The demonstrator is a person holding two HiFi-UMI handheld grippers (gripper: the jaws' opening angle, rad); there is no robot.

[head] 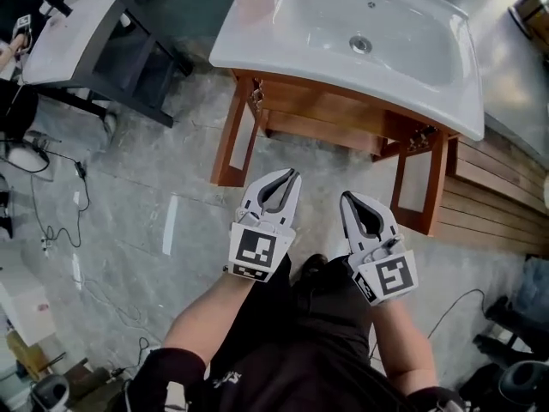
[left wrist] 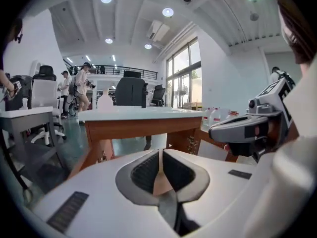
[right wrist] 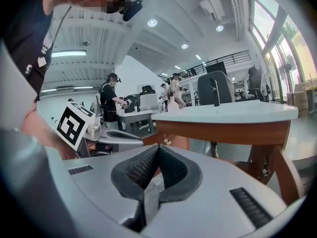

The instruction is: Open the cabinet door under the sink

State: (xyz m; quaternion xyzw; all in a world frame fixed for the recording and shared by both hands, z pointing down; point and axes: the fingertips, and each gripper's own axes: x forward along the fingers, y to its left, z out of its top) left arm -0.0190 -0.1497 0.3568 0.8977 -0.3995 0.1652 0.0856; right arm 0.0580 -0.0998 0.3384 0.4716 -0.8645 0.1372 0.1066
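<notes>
Left claw point(head: 292, 173) and right claw point(head: 346, 197) are each closed tip to tip and empty, held side by side, apart, over the grey floor point(head: 154, 170). Just ahead stands the white sink point(head: 317, 15). Under it the wooden cabinet's left door point(head: 232, 148) and right door point(head: 425, 187) stand swung outward.

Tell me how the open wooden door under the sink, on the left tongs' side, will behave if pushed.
The door would probably swing, not slide: metal hinges join its top corner to the cabinet. It looks stiff, wooden rails round a pale panel, so it should not flex. Being slim, it likely moves with a light push.
</notes>
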